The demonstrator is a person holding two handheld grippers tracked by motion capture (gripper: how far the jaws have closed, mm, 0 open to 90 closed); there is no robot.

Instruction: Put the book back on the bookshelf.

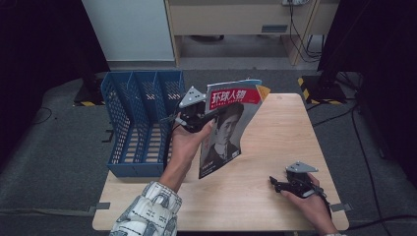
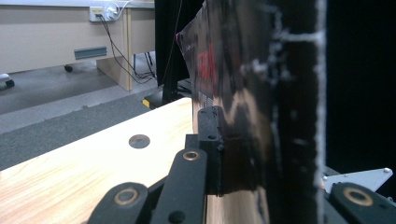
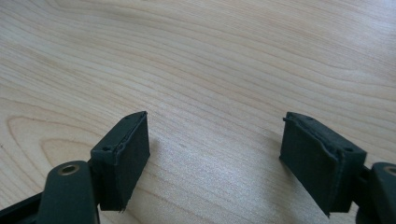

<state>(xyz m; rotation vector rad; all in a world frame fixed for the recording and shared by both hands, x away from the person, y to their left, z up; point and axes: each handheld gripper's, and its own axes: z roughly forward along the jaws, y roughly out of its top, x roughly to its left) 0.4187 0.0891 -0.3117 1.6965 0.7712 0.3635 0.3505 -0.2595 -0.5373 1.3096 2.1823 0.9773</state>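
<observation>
A magazine (image 1: pixel 223 128) with a red title band and a face on its cover is held upright and tilted above the wooden table (image 1: pixel 275 128). My left gripper (image 1: pixel 194 115) is shut on its left edge, just right of the blue rack. In the left gripper view the magazine (image 2: pixel 243 93) stands edge-on between the jaws of the left gripper (image 2: pixel 261 149), with one pad (image 2: pixel 209 140) pressed against its glossy cover. My right gripper (image 1: pixel 274 183) rests low at the table's front right, open. In the right gripper view the right gripper (image 3: pixel 215 154) has only bare wood between its pads.
A blue mesh file rack (image 1: pixel 137 118) with several upright slots stands on the table's left end. A round hole (image 2: pixel 139 141) shows in the tabletop. Beyond the table are grey floor, a cabinet (image 1: pixel 236 19) and cables.
</observation>
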